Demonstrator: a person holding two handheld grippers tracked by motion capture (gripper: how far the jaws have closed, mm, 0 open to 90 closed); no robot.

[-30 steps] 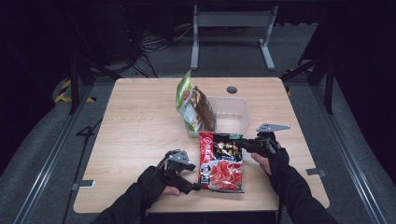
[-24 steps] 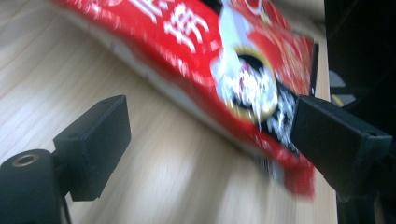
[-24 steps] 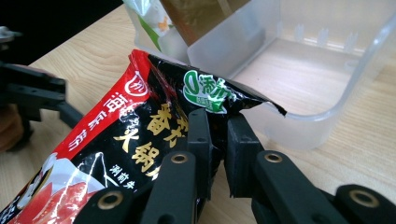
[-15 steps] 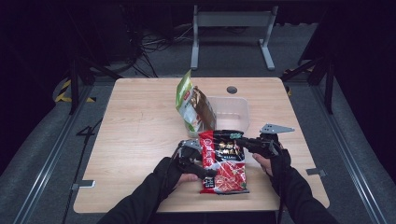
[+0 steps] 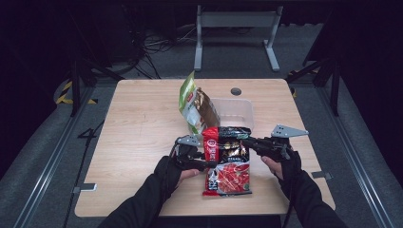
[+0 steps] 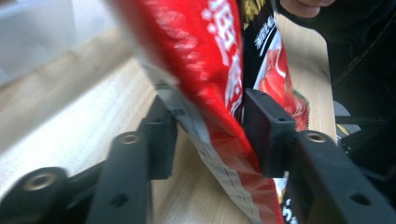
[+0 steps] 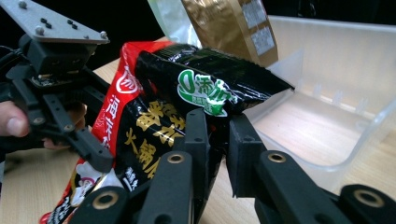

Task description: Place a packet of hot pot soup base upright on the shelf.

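Note:
A red and black snack bag (image 5: 228,166) lies on the wooden table (image 5: 142,123), in front of a clear plastic bin (image 5: 237,111). My right gripper (image 5: 247,141) is shut on the bag's black far right edge (image 7: 210,93); its jaws (image 7: 215,135) pinch the foil. My left gripper (image 5: 209,161) is at the bag's left edge, which stands up off the table. Its jaws have just been closing, and the red edge (image 6: 210,70) now sits between the pads (image 6: 210,126), touching both.
A green and gold pouch (image 5: 195,107) leans against the bin's left wall, also seen as a gold pouch (image 7: 229,28) beside the bin (image 7: 336,70). A round hole (image 5: 235,91) sits near the table's far edge. Bare wood stretches to the left.
My left gripper has moved right, from the table beside the bag onto its left edge, and its jaws have closed around it. That edge has lifted. The right gripper has stayed put.

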